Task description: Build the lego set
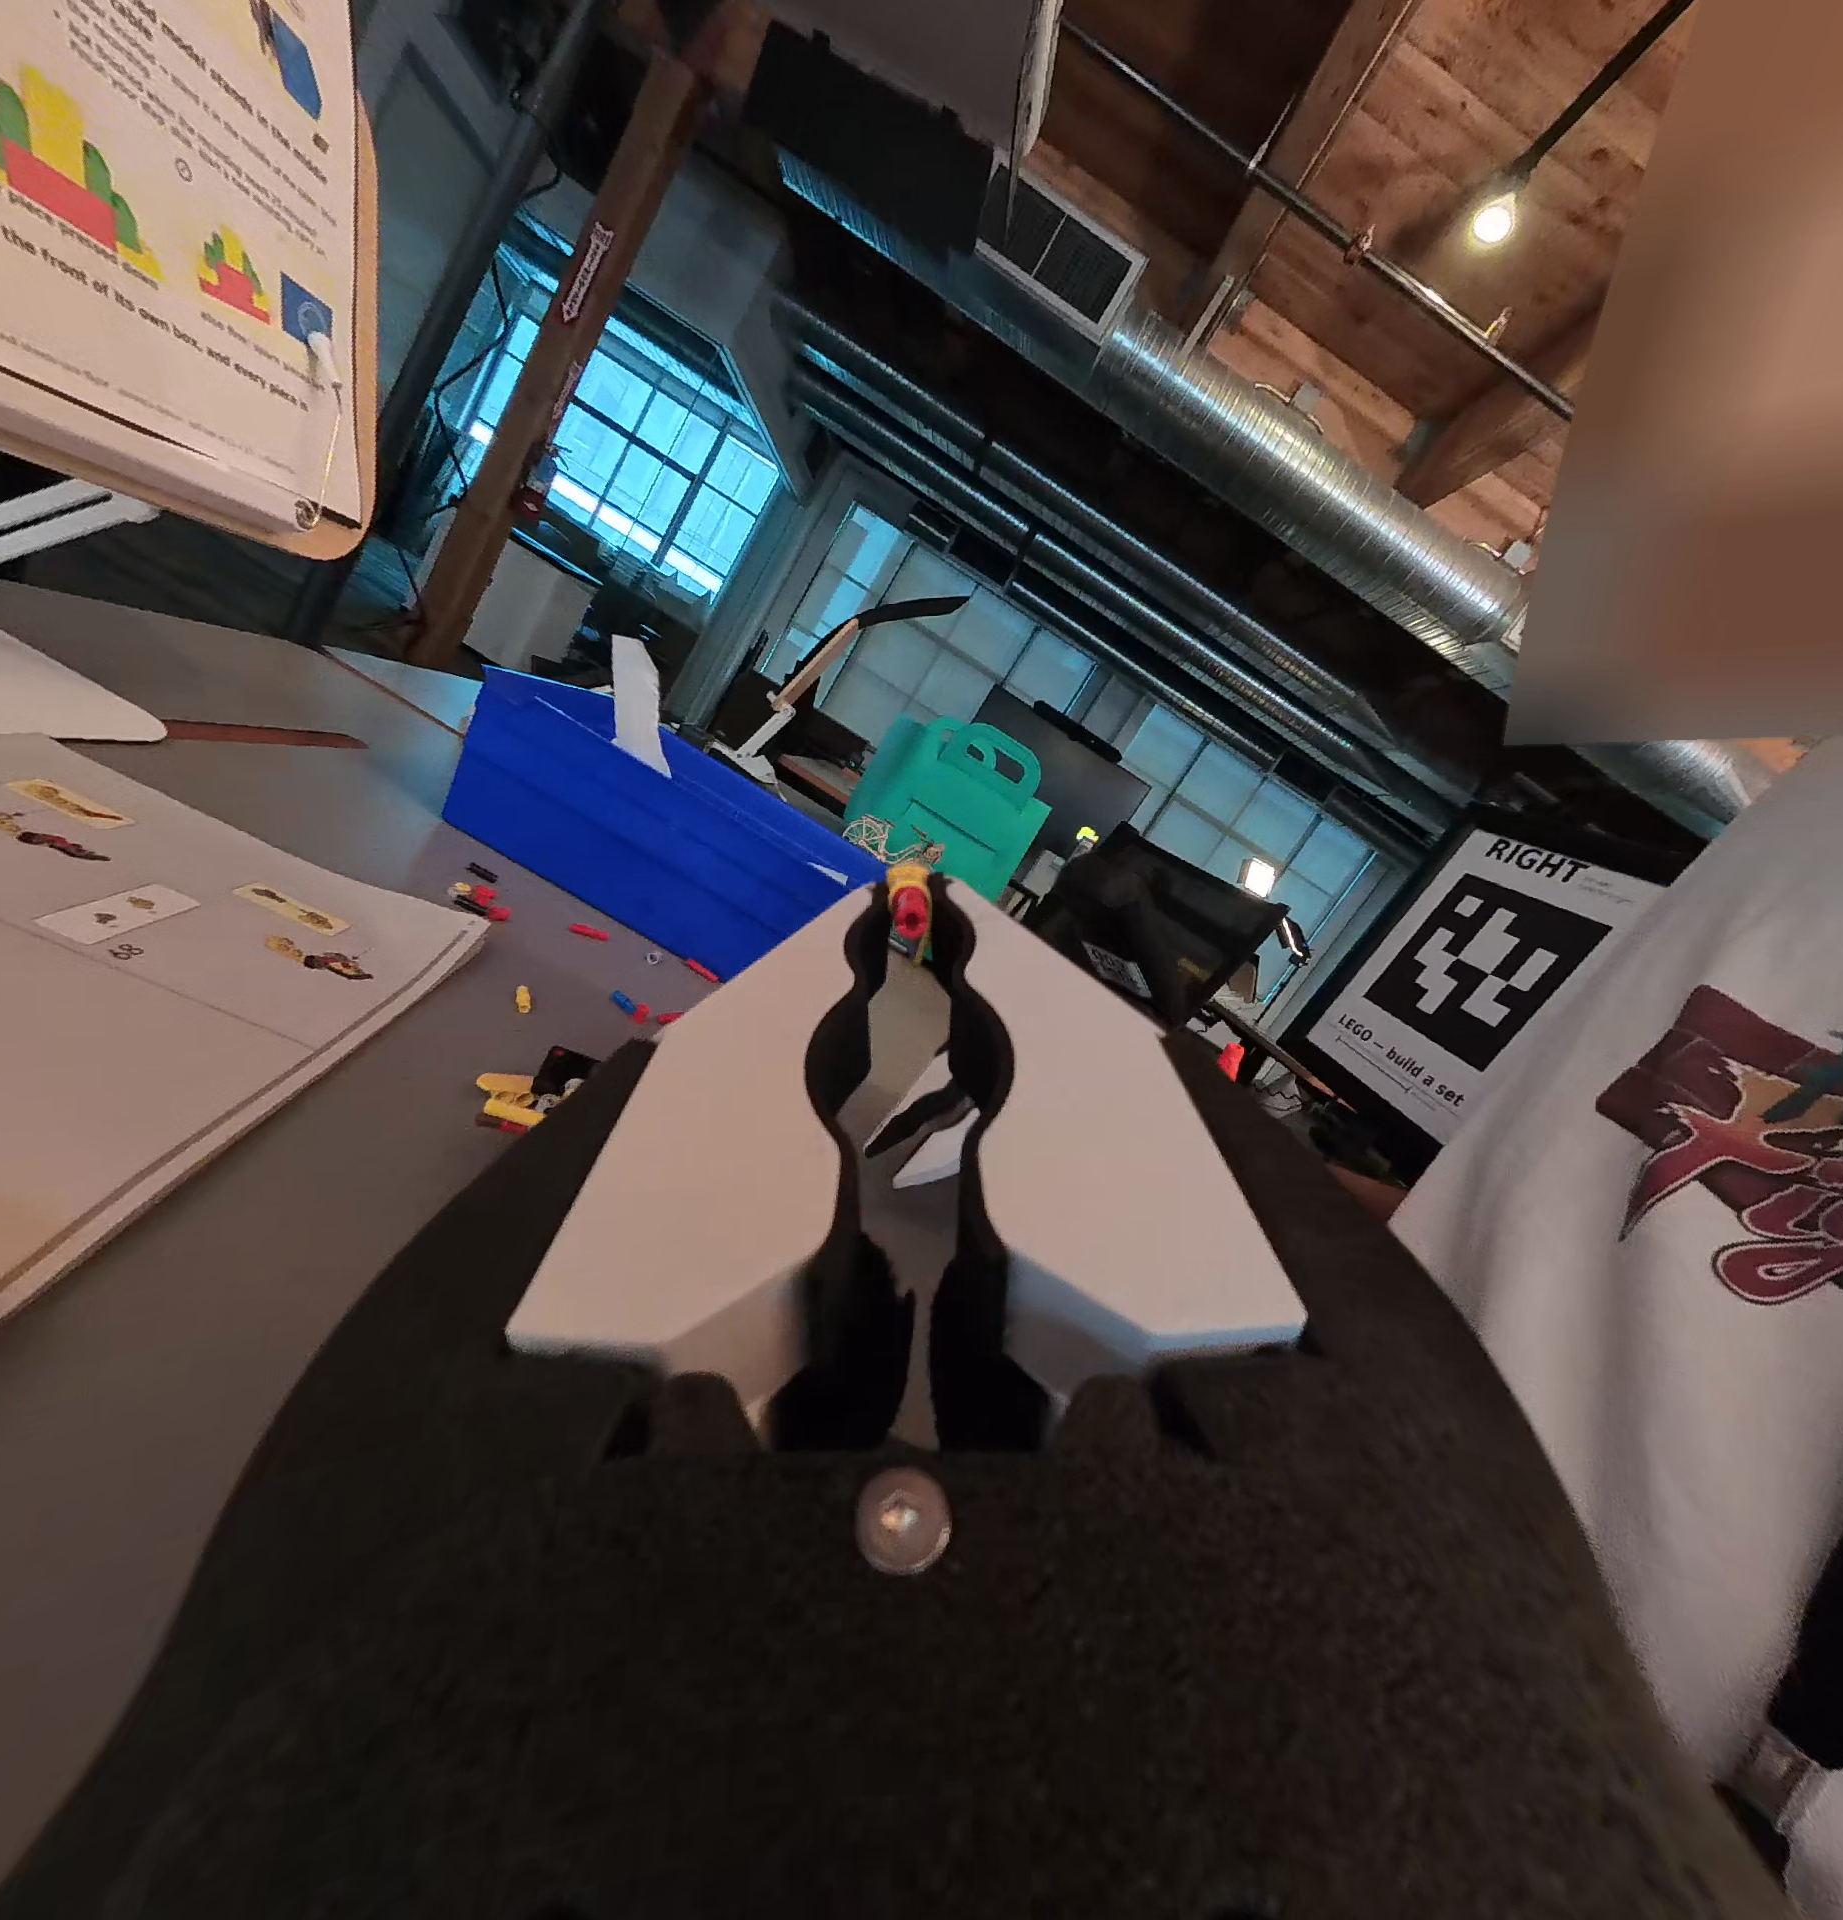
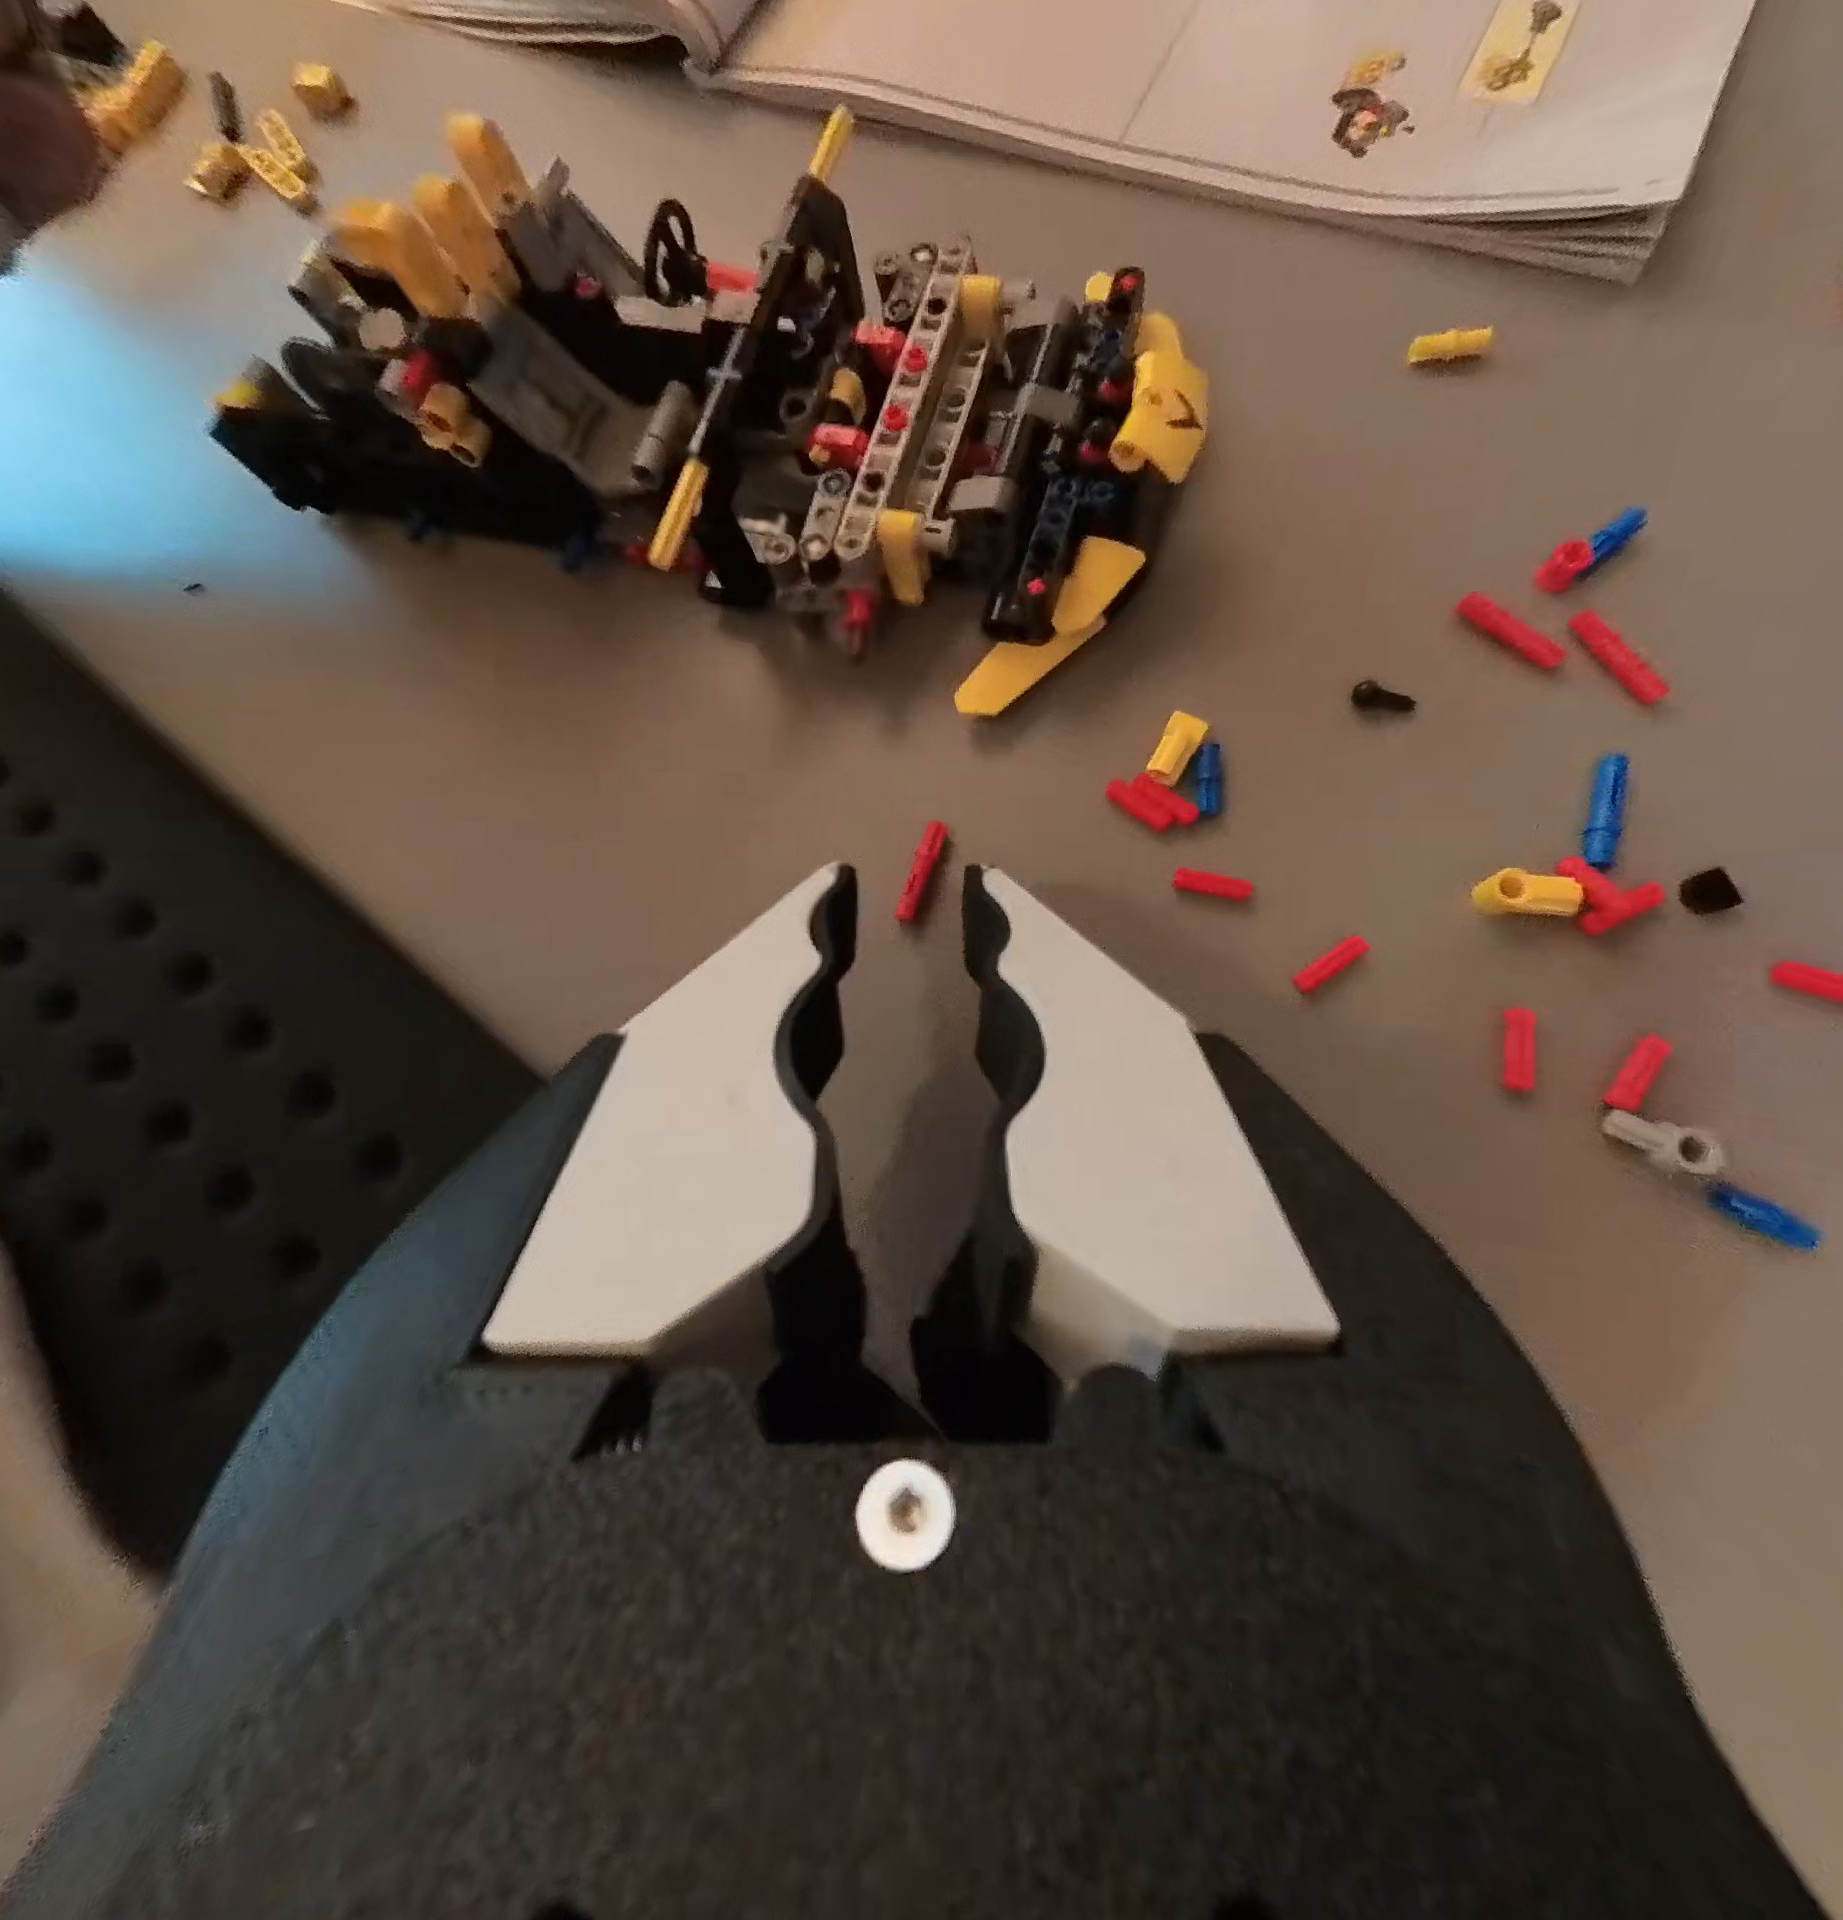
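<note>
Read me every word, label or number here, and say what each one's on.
Writing is not quoted; these bear it:
White poster with black marker: printed words.
Clipboard sheet: printed lines.
White shirt: graphic lettering.
Instruction booklet: marks too small to read.

Gripper body (image 2: 901, 1662): rough matt black, grainy. Finger plates (image 2: 668, 1164) smooth matt grey plastic. Loose pins (image 2: 1509, 629) glossy plastic; booklet (image 2: 1260, 94) paper
</note>
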`<state>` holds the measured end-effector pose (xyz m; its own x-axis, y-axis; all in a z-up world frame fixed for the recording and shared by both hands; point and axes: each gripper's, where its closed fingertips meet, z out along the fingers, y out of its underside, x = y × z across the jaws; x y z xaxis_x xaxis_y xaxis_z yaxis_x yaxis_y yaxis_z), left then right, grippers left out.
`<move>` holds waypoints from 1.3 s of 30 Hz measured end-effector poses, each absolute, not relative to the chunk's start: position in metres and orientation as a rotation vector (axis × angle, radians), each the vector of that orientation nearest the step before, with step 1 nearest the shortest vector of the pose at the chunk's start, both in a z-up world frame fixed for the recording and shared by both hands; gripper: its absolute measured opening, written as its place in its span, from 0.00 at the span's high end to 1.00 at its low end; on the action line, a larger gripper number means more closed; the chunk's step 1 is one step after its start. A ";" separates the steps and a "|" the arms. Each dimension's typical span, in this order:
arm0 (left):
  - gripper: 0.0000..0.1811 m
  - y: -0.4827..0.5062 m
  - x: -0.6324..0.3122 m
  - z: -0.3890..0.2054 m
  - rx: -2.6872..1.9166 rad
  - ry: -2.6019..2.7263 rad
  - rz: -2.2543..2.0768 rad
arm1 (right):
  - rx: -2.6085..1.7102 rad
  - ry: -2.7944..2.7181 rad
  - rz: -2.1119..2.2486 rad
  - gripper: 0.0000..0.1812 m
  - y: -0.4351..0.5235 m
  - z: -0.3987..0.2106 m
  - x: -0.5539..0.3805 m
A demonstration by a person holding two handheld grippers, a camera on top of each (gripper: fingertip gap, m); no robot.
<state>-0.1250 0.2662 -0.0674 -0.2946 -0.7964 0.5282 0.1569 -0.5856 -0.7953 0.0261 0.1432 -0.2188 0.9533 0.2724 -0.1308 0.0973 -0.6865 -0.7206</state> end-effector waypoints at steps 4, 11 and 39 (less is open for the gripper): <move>0.96 0.261 -0.123 -0.066 -1.299 0.853 -1.958 | -2.389 -0.334 0.122 0.91 0.144 -0.236 0.026; 0.96 0.248 -0.120 -0.068 -1.291 0.924 -1.962 | -2.427 -0.319 0.079 0.95 0.149 -0.243 0.027; 0.96 0.229 -0.112 -0.086 -1.368 1.035 -2.110 | -1.839 -1.129 -0.222 0.98 0.232 -0.096 -0.100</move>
